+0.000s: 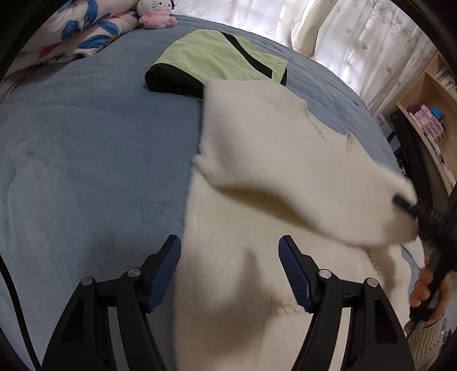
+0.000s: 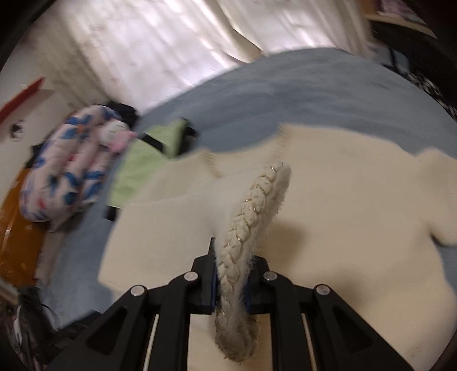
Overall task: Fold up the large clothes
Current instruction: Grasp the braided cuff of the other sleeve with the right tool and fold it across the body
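A cream knitted sweater (image 1: 271, 137) lies spread on the blue bed cover (image 1: 85, 157). My left gripper (image 1: 230, 242) is open, its blue pads standing on either side of the sweater's near left part without pressing it. My right gripper (image 1: 405, 205) is shut on a corner of the sweater and holds that flap lifted above the rest. In the right wrist view, the right gripper (image 2: 232, 256) clamps a braided trim (image 2: 257, 199) of the sweater (image 2: 342, 214), which rises out of the jaws.
A folded green and black garment (image 1: 217, 60) lies beyond the sweater. A floral pillow (image 1: 85, 31) and a plush toy (image 1: 155, 12) sit at the far left. Curtains (image 1: 342, 28) and wooden shelves (image 1: 428, 114) stand to the right. A person's hand (image 1: 422, 285) grips the right tool.
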{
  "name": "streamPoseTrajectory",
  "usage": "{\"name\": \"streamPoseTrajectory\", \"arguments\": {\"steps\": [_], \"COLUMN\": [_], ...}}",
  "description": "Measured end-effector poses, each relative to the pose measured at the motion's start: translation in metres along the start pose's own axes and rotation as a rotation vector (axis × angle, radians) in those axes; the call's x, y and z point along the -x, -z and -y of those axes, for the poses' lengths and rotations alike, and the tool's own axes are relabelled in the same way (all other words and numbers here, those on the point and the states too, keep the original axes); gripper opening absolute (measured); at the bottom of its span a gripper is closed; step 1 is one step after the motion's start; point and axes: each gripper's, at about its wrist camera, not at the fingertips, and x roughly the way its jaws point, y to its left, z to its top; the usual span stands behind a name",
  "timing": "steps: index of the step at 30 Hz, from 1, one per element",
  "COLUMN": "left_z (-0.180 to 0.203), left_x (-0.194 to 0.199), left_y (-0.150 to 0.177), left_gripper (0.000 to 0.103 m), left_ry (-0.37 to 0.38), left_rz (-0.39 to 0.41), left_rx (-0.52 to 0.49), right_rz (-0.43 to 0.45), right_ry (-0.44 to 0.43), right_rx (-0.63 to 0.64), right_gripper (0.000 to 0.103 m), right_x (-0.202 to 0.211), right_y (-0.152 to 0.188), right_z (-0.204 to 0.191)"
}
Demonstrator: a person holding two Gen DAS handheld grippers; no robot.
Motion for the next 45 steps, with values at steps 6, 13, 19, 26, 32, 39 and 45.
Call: {"name": "streamPoseTrajectory", "arguments": {"steps": [6,13,19,26,32,39,45], "left_z": [-0.001,-0.005,-0.007,-0.007,0.022,0.031,0.052], "left_x": [-0.032,-0.079,-0.118,-0.131,-0.121,-0.137,-0.09], "left_y": [-0.058,-0.115,-0.132,-0.142,-0.143,-0.136,-0.126], "left_gripper": [0.069,0.069,0.069,0.045,0.009,0.012,0.021], "left_ry": [-0.073,-0.124,-0.156,-0.091,-0.174,-0.25,-0.296], "left_rz": [-0.017,-0.055,-0.083,-0.063,0.007,0.039,0.066], "left_rx": [-0.061,-0.067,-0.052,-0.033,-0.129,-0.152,-0.22], "right_rz": [-0.069,0.055,-0.091,-0.1,-0.07,-0.063,0.003], "right_ry": [0.051,0.088,0.178,0.103,0.132,0.219,0.297], "right_rx": [-0.014,0.172,0.108,-0.007,0.074,0.1,0.107], "right_gripper": [0.013,0.013,0.018,0.043,0.016,0.024,0.033], "right_x": [-0.029,-0.009,-0.055,-0.056,-0.064,-0.082,-0.026], "right_y": [0.009,-0.012,-0.026,-0.029,-0.037,-0.038,-0.034], "right_z": [0.03,0.001,0.029,0.058,0.044,0.043,0.037]}}
